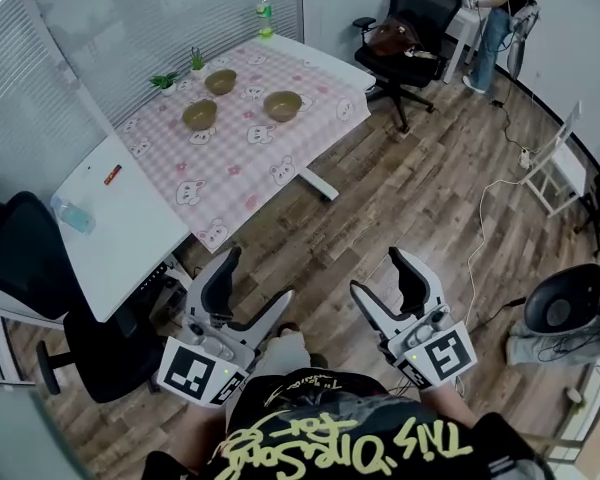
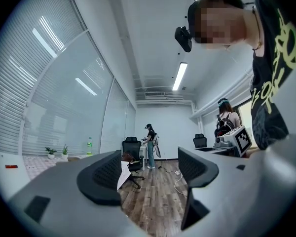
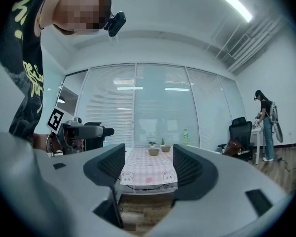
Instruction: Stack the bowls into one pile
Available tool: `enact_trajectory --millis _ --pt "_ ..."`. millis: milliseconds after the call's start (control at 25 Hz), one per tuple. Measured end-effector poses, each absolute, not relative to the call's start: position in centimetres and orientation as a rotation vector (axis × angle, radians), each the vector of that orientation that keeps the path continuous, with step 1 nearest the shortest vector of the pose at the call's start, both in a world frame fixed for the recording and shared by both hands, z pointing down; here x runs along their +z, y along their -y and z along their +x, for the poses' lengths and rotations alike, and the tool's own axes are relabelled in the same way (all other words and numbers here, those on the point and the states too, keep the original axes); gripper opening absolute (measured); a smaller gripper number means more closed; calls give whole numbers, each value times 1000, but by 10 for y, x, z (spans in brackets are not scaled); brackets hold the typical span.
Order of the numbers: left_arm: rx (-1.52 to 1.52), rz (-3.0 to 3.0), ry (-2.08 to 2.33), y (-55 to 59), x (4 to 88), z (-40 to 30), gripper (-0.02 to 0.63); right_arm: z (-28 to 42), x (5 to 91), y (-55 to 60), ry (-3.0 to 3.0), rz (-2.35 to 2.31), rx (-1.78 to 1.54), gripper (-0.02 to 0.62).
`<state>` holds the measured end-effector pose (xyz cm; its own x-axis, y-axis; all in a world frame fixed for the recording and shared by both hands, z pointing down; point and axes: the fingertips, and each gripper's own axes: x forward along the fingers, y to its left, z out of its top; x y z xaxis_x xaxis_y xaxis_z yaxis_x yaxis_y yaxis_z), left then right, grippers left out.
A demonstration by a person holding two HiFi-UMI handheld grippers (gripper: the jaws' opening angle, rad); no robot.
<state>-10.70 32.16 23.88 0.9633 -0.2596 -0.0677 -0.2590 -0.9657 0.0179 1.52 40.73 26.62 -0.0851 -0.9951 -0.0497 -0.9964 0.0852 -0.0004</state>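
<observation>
The left gripper and the right gripper are both released and empty, well short of the table, whose three bowls sit apart toward the tabletop's far edge, ahead and leftward, so the left gripper looks nearer.

Three olive-brown bowls, all the same look, sit upright on the pink checked cloth covering the far end of the surface. The far bowl is at the back, with the left bowl and right bowl nearer. They form a loose triangle, none touching, nothing stacked yet.
</observation>
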Motion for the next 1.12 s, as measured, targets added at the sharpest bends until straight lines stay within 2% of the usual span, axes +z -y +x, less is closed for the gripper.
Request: enact_trajectory --millis 560,1120 --pt "-165 3127 361 -244 249 -66 357 54 264 -335 -2257 -2140 147 287" --pt "-100 3162 255 -93 248 14 357 124 257 -177 -2231 -2146 140 287"
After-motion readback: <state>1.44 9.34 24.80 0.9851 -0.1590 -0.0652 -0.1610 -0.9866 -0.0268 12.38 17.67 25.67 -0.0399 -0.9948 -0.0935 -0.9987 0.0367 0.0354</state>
